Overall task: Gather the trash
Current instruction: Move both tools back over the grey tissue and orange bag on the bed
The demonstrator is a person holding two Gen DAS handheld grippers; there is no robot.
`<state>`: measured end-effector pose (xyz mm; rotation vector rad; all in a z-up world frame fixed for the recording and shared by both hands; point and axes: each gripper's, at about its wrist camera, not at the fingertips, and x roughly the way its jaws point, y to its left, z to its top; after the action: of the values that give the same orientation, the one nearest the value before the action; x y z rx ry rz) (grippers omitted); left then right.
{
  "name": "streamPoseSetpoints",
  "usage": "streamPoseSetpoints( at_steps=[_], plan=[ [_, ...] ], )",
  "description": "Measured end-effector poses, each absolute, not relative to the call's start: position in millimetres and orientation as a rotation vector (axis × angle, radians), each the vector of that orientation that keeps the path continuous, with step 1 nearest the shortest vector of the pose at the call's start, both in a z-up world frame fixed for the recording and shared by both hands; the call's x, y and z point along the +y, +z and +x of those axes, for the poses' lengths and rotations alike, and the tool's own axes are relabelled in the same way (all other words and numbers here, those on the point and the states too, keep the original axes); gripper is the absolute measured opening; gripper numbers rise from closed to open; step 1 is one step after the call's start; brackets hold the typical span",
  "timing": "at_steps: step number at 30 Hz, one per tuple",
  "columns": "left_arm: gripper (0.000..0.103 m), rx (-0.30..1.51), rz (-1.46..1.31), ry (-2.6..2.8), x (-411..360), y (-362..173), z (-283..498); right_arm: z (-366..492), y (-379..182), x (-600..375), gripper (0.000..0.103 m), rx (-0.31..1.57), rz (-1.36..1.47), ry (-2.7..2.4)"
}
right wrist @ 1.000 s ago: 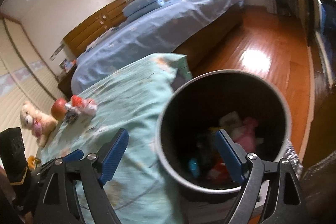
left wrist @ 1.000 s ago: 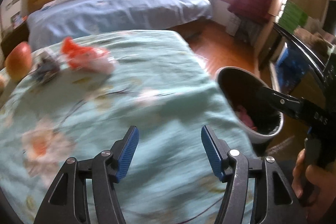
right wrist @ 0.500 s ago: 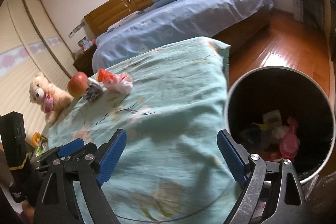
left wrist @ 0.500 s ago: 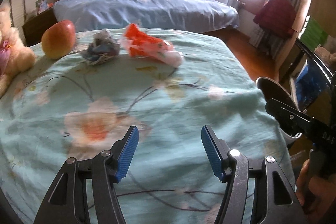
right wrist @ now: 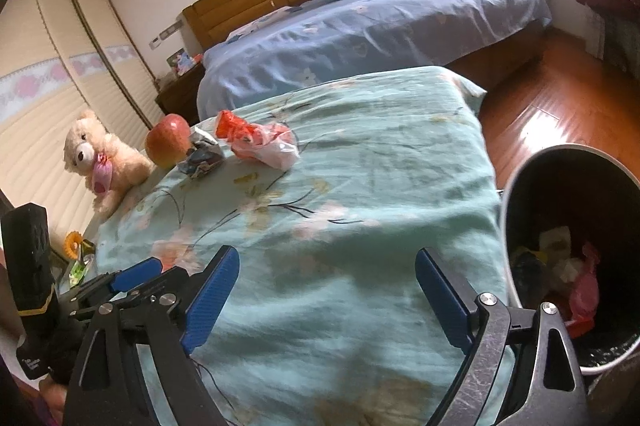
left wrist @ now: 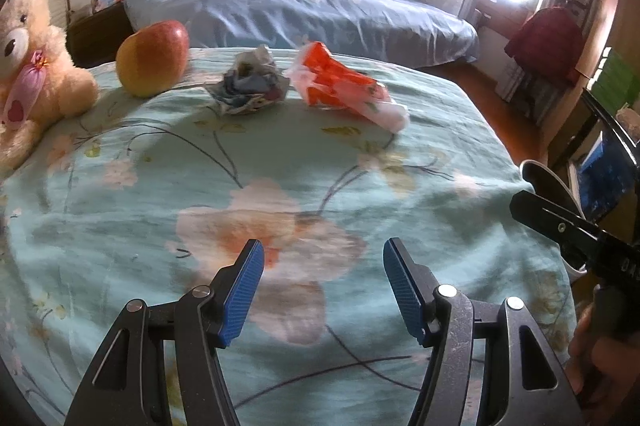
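Trash awaits on a floral teal cloth (left wrist: 168,186): an orange wrapper (left wrist: 340,86) and a crumpled paper wad (left wrist: 252,86) lie just beside each other at the far end, the wad next to an apple (left wrist: 154,56), a teddy bear (left wrist: 28,66) at the left edge. Both grippers hover over the near end with jaws apart and nothing between them, the left gripper (left wrist: 323,286) narrower, the right gripper (right wrist: 326,296) wide. A bin (right wrist: 520,186) holding scraps stands off the cloth's right side.
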<state>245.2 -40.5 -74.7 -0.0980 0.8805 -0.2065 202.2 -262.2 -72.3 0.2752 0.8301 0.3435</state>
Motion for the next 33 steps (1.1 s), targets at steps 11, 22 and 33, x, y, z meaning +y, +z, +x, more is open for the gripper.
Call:
streamPoseSetpoints(
  at_steps=[11,22,33],
  plan=[
    [0.062,0.881,-0.113,-0.156,-15.8,-76.9,265.0,218.5,-72.2,-238.2,0.091,0.841,0.237,0.387],
    [0.062,0.870,-0.088,-0.126,-1.7,-77.7,301.5,245.9,-71.8,-214.6,0.091,0.849,0.187,0.448],
    [0.062,0.888,-0.118,-0.117,14.7,-85.0,357.8,286.8,-82.8,-194.0,0.091,0.887,0.162,0.491]
  ],
)
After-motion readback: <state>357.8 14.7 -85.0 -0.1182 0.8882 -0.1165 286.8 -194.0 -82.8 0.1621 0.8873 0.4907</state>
